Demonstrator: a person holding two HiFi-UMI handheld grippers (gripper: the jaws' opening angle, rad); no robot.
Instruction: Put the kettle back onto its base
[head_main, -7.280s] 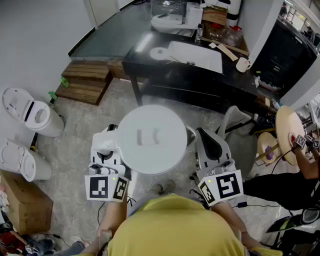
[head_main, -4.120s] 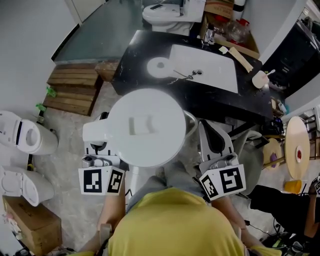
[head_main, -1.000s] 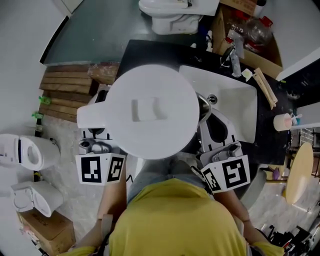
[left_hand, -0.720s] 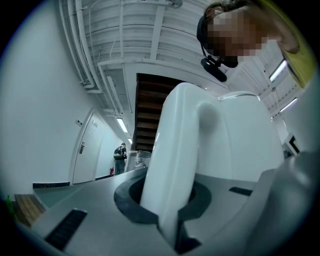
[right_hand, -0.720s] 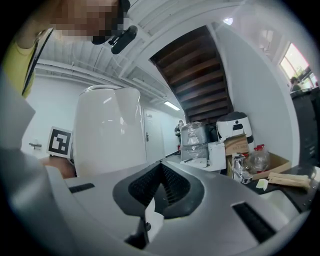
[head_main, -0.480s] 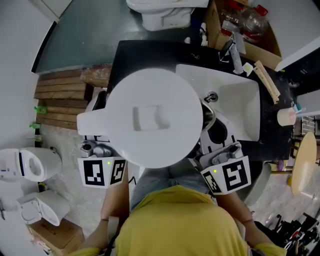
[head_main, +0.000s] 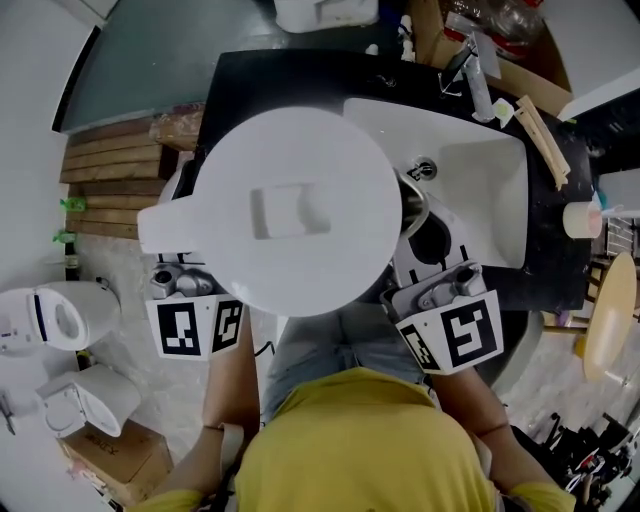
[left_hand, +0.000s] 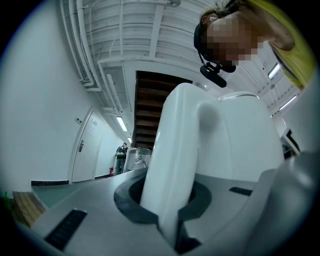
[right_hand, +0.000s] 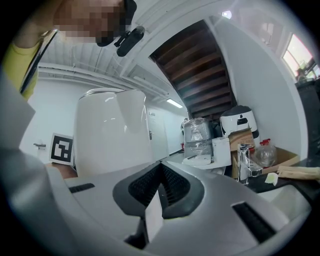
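Observation:
A white kettle (head_main: 295, 215) with a flat round lid hangs over the left part of the black counter (head_main: 250, 75). My left gripper (left_hand: 172, 210) is shut on its curved white handle (left_hand: 175, 150), and in the head view it sits under the kettle's left side (head_main: 185, 295). Close by the kettle's right flank (right_hand: 112, 135), my right gripper (right_hand: 160, 185) has its ribbed pads together; a thin white tab stands at their root. In the head view this gripper (head_main: 435, 270) overlaps the sink's near edge. The kettle hides its base.
A white sink (head_main: 480, 200) with a tap (head_main: 472, 68) is set in the counter to the right. A wooden piece (head_main: 540, 125) and a cup (head_main: 580, 217) lie further right. Wooden steps (head_main: 100, 165) and two white bins (head_main: 50, 320) stand on the floor to the left.
The person has walked up to the counter carrying the kettle. Over the last second both grippers and the kettle sank a little, and the kettle now covers the spot where the round base showed.

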